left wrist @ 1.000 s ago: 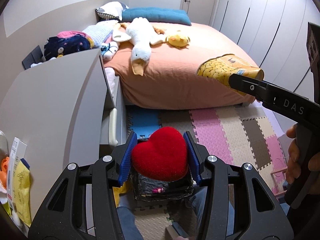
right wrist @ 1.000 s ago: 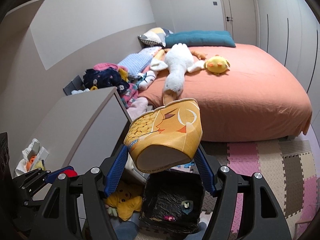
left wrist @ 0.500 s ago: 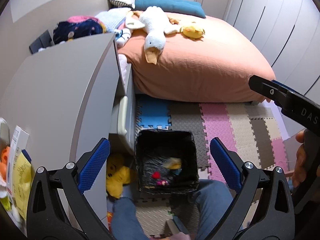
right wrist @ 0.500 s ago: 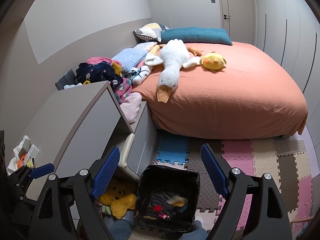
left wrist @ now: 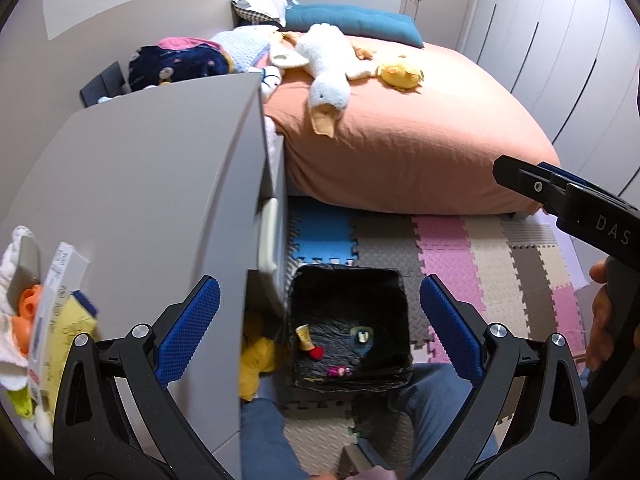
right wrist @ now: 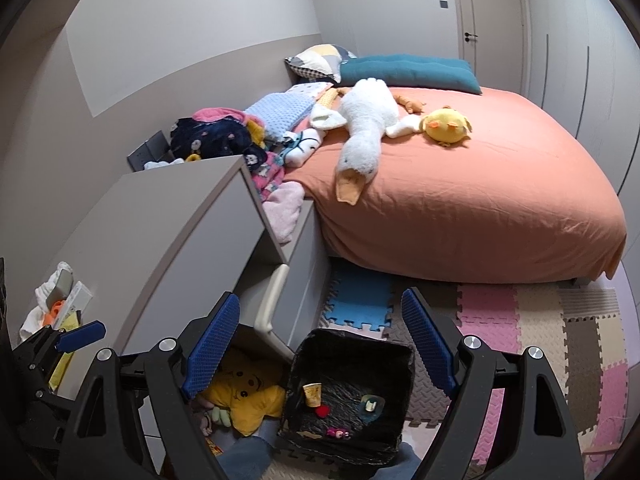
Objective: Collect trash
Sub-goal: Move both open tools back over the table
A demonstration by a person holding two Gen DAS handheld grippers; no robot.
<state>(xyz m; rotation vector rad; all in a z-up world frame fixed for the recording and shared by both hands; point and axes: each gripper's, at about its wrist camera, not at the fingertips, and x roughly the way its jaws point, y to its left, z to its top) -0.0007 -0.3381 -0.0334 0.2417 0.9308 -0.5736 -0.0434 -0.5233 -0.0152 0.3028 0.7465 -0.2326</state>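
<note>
Two pieces of trash I can name lie in the black-lined bin (left wrist: 348, 280): a small yellow paper cup (right wrist: 313, 394) and a red heart-shaped thing (right wrist: 322, 411), both on the liner floor. Near them sit a pale round scrap (right wrist: 371, 405) and a pink bit (right wrist: 337, 433); I cannot tell what those are. The bin stands on the foam puzzle mat (left wrist: 492, 256), between my knees and just beside the grey dresser (left wrist: 152, 184).

Left gripper (left wrist: 318, 320): fingers spread about as wide as they go, nothing between the blue pads, hovering above the bin mouth. Right gripper (right wrist: 318, 340): also wide apart and empty, pointed down over the same bin. From the left camera the right tool shows at the frame's right edge, a hand (left wrist: 604, 320) wrapped round its handle.

Progress, as I judge it: the bin has taken several items and neither tool carries anything now.

Possible leftovers: a clutter of paper packets and wrappers (left wrist: 48, 312) on the near corner of the dresser top. I read these as the likeliest next trash, though I cannot be certain.

Farther out: yellow plush (right wrist: 240, 396) on the floor beside the bin, under the open drawer; goose plush (right wrist: 364, 136) and chick plush (right wrist: 446, 126) on the orange bed (right wrist: 480, 200). Toys, not trash, by my reading.
</note>
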